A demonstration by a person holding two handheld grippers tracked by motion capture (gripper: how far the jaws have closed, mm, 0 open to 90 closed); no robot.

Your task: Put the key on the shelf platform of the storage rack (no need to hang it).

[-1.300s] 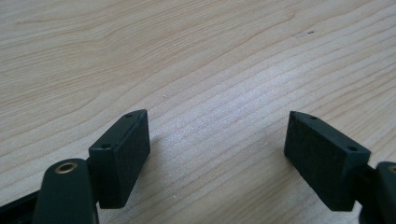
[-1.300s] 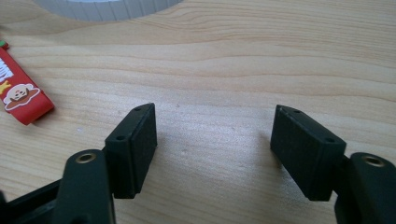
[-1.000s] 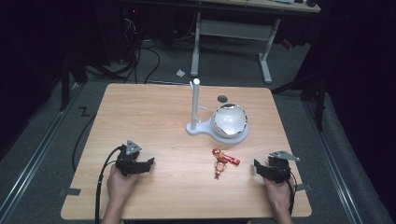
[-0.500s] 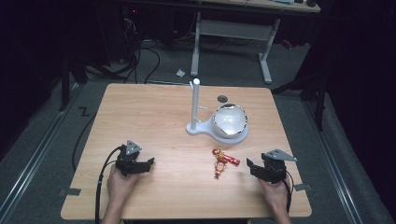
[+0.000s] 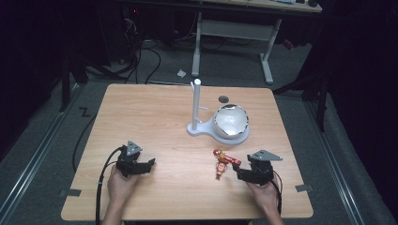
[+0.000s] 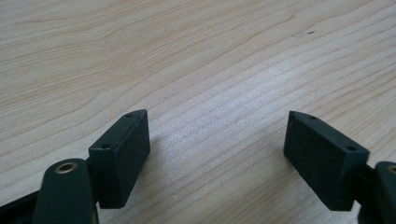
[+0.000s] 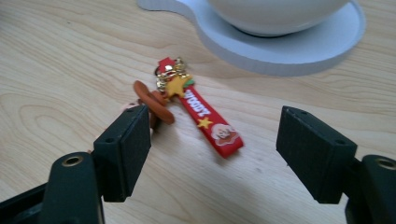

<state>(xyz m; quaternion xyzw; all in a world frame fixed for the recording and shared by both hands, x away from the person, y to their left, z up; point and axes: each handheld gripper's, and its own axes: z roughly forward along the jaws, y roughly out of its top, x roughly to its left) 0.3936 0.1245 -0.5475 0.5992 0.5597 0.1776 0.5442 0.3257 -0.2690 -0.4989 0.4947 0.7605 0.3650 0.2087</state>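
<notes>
While the right hand-held gripper [image 7: 212, 154], jaws just widening and spread empty, nears the keychain [image 7: 187, 105] lying on the tabletop [image 5: 159, 117] before the white stand [image 7: 289, 44], its light, floppy rubber strap looks easiest pinched mid-length.

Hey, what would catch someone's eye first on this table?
The red keychain charm with a strap and gold star lies on the light wooden table, just ahead of the open right gripper. Behind it, a shiny white bowl sits on a white stand with an upright post.
</notes>
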